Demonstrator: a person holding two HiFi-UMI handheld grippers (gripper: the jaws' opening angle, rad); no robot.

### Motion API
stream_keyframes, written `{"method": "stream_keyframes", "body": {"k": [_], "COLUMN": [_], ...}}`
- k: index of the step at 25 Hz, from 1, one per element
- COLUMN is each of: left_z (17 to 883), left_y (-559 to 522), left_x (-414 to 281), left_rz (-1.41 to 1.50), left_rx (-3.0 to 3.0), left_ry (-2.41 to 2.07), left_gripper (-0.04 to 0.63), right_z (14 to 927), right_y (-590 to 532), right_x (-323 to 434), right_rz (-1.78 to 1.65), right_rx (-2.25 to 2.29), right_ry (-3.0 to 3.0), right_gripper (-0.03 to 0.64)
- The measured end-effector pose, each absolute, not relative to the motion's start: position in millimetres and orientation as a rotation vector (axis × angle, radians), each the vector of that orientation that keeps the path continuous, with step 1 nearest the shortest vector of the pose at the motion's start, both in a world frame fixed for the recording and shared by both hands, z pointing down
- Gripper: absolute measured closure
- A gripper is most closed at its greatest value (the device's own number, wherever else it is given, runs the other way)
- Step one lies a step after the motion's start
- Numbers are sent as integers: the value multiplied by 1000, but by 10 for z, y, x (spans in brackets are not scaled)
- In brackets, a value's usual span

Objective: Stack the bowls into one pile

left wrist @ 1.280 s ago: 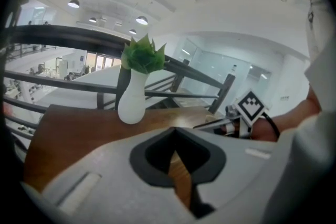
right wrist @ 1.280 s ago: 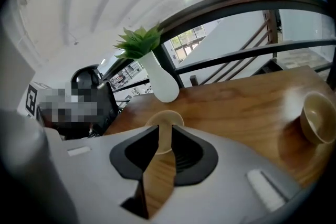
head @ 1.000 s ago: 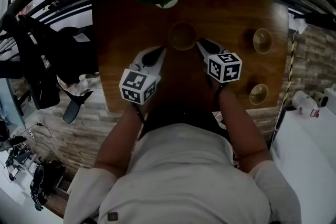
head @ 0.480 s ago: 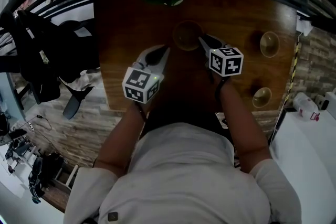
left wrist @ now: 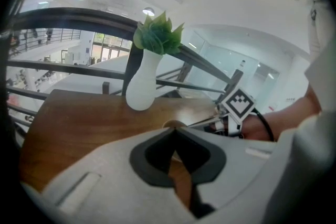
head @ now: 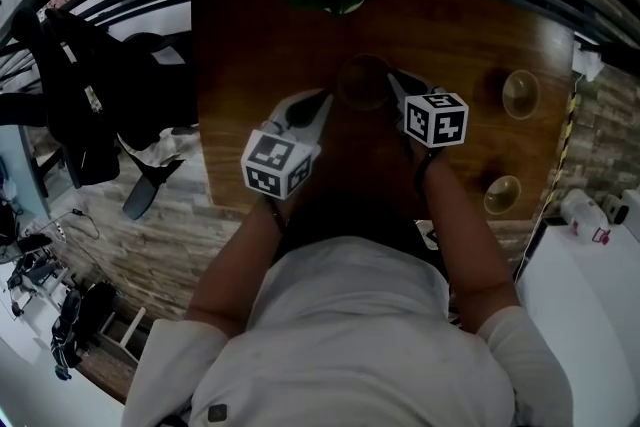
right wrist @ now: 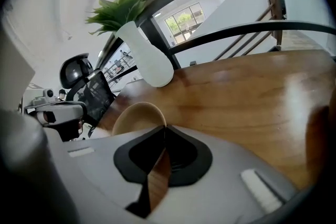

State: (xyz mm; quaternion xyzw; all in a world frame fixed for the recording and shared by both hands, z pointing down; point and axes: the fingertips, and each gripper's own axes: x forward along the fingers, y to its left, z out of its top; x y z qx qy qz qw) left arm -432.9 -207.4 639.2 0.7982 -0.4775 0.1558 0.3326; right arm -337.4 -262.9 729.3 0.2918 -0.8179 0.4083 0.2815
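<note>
A dark wooden desk is filling the head view, with a white vase of greenery standing at its far edge. The middle bowl is sitting upright just short of the vase. The right tongs have just been closing and seem to be pinching its rim at 3 o'clock. The left tongs are hanging clenched and empty just beside the bowl, at its 8 o'clock. A second bowl is waiting at 3 o'clock and a third bowl at 4 o'clock. Both are well apart from the middle bowl across bare desk, nearer the right hand, with the desk's edge just beyond.
</note>
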Motion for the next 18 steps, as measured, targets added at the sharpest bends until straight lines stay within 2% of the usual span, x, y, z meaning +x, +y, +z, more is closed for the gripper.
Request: {"method": "stream_keyframes", "body": {"k": [18], "left_z": [5696], "left_y": [-1595], "left_x": [-3950], "left_rz": [321], "left_rx": [2099], "left_ry": [-1387], "left_gripper": [591], "right_z": [6586], "right_y": [-2003], "right_x": [-2999], "right_rz": [1011], "right_rx": [699], "right_ry": [-2286], "right_gripper": [598]}}
